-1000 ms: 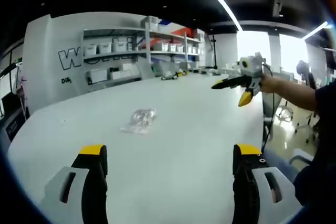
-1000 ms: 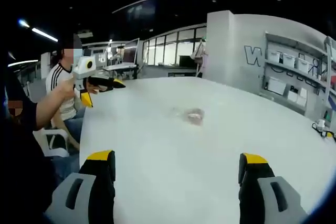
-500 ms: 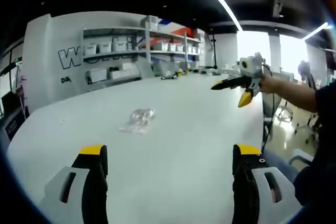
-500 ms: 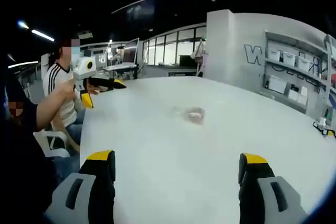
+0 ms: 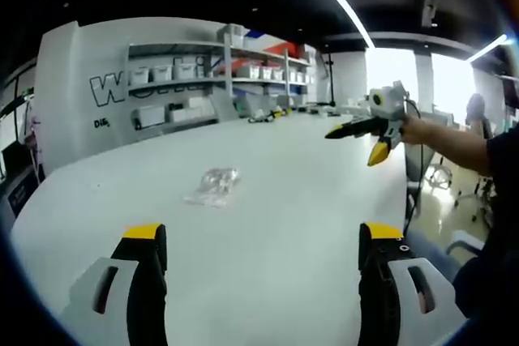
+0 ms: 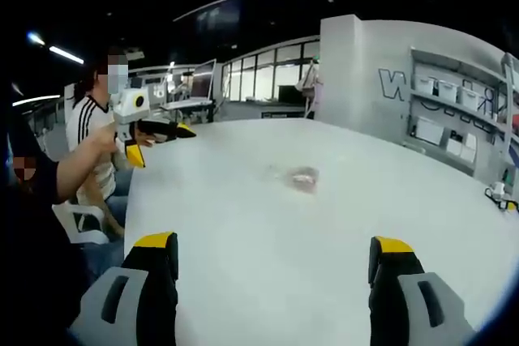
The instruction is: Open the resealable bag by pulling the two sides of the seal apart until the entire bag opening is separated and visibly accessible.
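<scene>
Resealable bag point(image 5: 214, 186): small, clear, crumpled, lying flat mid-desk point(image 5: 284, 200), seal apparently unopened, though too small to confirm. Untouched by either gripper. Left gripper point(image 5: 263, 273): jaws spread wide, empty, well short of bag. Right gripper point(image 6: 276, 277): jaws likewise released, empty, raised above desk. Risk: thin film flat on smooth surface may slide or bunch; pinching both layers together would prevent seal parting.
</scene>
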`<act>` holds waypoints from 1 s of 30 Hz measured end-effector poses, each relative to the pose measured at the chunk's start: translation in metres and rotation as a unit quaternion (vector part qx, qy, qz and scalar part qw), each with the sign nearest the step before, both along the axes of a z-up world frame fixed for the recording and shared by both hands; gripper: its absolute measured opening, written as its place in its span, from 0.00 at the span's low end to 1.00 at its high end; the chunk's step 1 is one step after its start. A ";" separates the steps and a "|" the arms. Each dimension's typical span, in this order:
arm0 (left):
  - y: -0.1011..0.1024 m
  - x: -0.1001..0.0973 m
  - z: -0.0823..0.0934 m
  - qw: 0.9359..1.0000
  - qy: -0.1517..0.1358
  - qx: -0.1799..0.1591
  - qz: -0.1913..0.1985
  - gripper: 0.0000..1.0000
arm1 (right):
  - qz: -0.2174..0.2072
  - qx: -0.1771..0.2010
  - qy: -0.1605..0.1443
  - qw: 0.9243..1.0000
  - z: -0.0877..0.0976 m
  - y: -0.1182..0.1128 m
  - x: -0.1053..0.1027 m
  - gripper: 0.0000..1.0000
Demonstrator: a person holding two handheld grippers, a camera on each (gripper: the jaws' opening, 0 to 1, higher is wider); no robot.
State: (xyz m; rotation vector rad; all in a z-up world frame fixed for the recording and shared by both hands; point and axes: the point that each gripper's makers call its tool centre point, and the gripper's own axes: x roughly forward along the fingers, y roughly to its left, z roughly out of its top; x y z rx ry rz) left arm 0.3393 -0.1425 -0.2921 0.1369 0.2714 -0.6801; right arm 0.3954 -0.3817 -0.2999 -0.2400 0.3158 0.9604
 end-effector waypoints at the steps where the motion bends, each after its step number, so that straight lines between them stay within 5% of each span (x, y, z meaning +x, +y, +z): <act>1: 0.000 0.000 0.000 1.000 0.000 0.000 0.000 0.97 | 0.001 0.001 0.001 1.000 0.000 0.001 -0.001 0.99; 30: -0.001 -0.001 0.002 1.000 -0.002 0.001 0.000 0.97 | -0.001 0.002 0.001 1.000 -0.001 0.001 0.002 0.99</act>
